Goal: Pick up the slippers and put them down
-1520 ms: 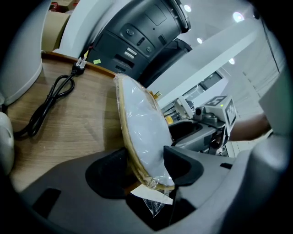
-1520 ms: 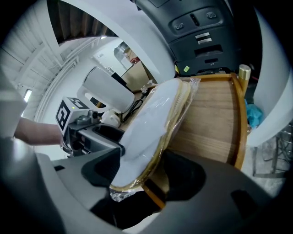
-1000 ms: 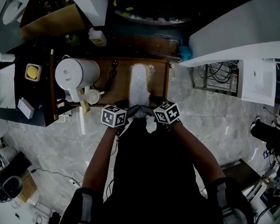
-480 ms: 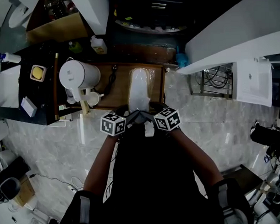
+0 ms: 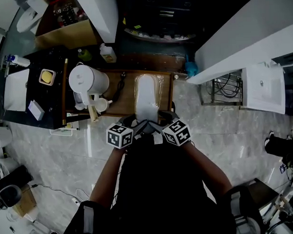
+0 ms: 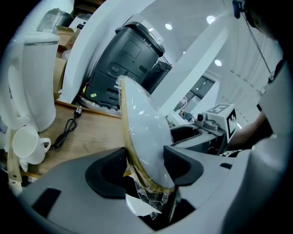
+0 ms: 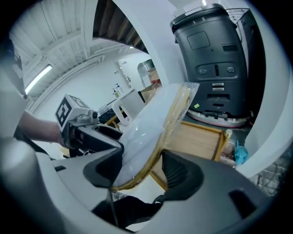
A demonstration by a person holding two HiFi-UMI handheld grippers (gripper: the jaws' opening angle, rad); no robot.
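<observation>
A pair of white slippers (image 5: 146, 96) with tan soles, wrapped in clear plastic, is held by its near end over the wooden table (image 5: 124, 93). My left gripper (image 5: 137, 124) and right gripper (image 5: 159, 123) sit side by side at that end, each shut on the pack. In the left gripper view the slippers (image 6: 143, 137) stand on edge between the dark jaws of the left gripper (image 6: 146, 170), and loose plastic hangs below. In the right gripper view the slippers (image 7: 153, 125) lean between both jaws of the right gripper (image 7: 139, 168), lifted off the table.
A white kettle (image 5: 87, 81) and a white mug (image 5: 102, 105) stand on the table's left part, with a black cable (image 5: 119, 82) beside them. A dark grey machine (image 6: 126, 59) stands behind the table. A black counter (image 5: 35, 101) with small items lies at the left.
Both grippers have risen together with the slippers, lifting the near end off the table and drawing slightly toward the person.
</observation>
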